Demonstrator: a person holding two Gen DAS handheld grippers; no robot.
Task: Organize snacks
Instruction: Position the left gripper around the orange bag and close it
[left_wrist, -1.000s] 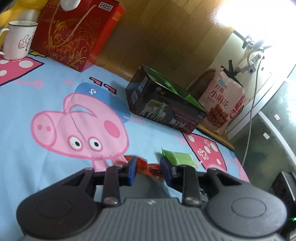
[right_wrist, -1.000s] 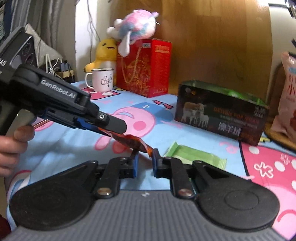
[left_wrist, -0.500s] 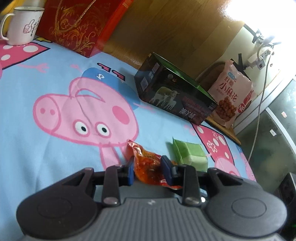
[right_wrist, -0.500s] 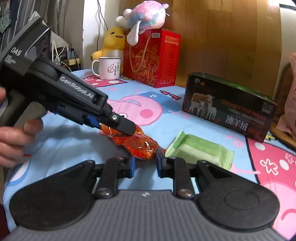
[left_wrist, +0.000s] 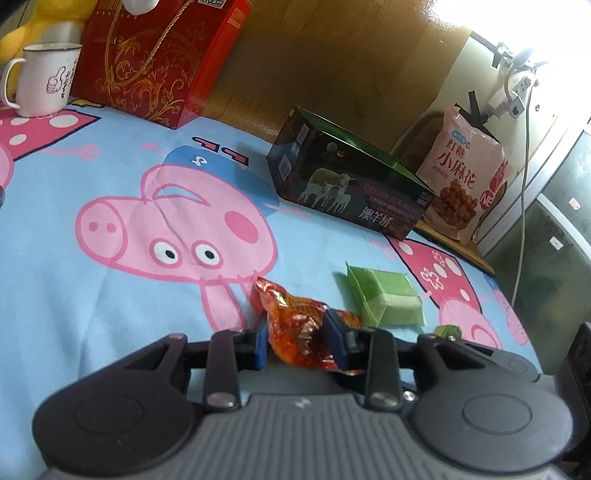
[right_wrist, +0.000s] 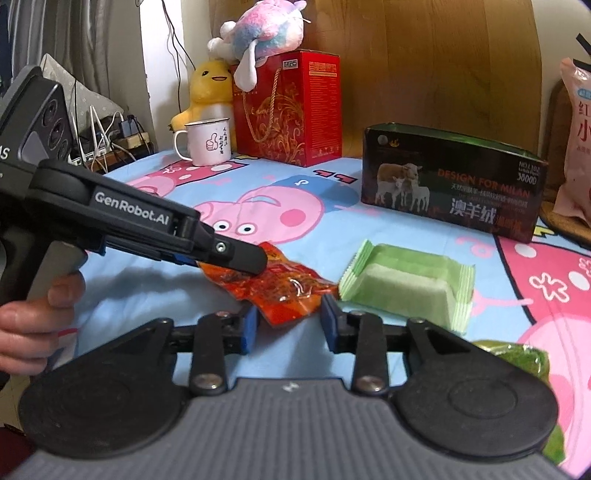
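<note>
An orange-red snack packet (left_wrist: 295, 328) (right_wrist: 284, 288) lies low over the cartoon bedsheet. My left gripper (left_wrist: 297, 341) has its blue pads against both sides of the packet while its jaws open slightly; the right wrist view shows its finger (right_wrist: 240, 258) on the packet's far end. My right gripper (right_wrist: 290, 326) has its jaws opening, and the packet's near corner sits between the pads without touching them. A pale green wrapped snack (left_wrist: 384, 299) (right_wrist: 406, 284) lies just right of the packet. A dark green packet (right_wrist: 517, 354) lies by my right gripper.
A dark open-topped box (right_wrist: 454, 188) with sheep on it stands behind the snacks. A red gift box (right_wrist: 291, 107), a mug (right_wrist: 207, 142) and plush toys stand at the back left. A pink snack bag (left_wrist: 465, 177) leans at the far right. A hand (right_wrist: 29, 325) holds the left gripper.
My right gripper was shut on the packet's end and has opened off it. The packet has come down from between the two grippers to the sheet, with the left gripper still on it.
</note>
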